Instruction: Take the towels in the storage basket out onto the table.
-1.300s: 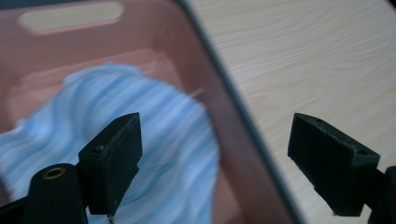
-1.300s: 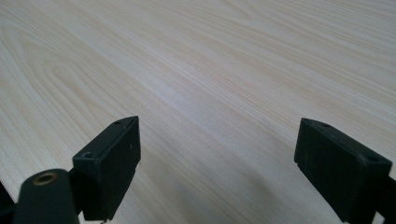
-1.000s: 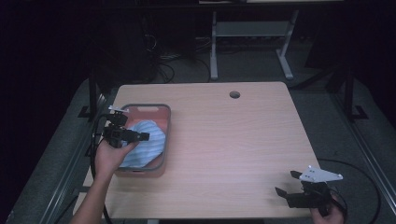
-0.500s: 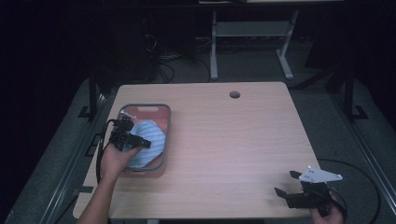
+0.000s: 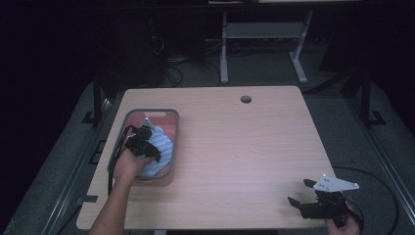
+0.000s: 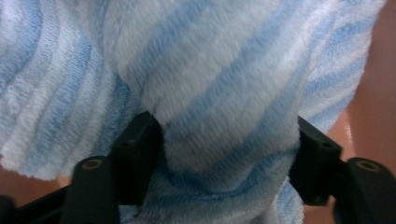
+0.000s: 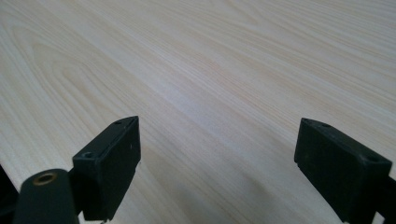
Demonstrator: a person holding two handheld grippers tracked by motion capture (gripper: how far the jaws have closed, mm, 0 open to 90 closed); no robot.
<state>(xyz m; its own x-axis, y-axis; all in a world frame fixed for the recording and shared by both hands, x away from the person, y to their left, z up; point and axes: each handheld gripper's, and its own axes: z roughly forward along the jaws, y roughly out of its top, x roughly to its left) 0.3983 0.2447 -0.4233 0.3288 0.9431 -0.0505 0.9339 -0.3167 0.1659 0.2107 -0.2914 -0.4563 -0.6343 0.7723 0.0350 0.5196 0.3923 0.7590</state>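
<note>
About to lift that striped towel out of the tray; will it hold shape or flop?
The striped towel will likely flop and drape: it already bulges in soft folds between the left gripper jaws. Its fleecy pile should grip well. Probably light, though trailing folds may drag on the tray.

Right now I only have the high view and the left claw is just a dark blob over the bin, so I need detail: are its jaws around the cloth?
Observer: Yes. In the left gripper view the left claw has a fold of the blue-striped towel between its wide-apart jaws.
Operator: Is the towel in the bin?
Observer: Bare pinkish bin floor shows beside it.
Operator: And the right claw?
Observer: The right claw is open, with bare wooden table between its jaws.
</note>
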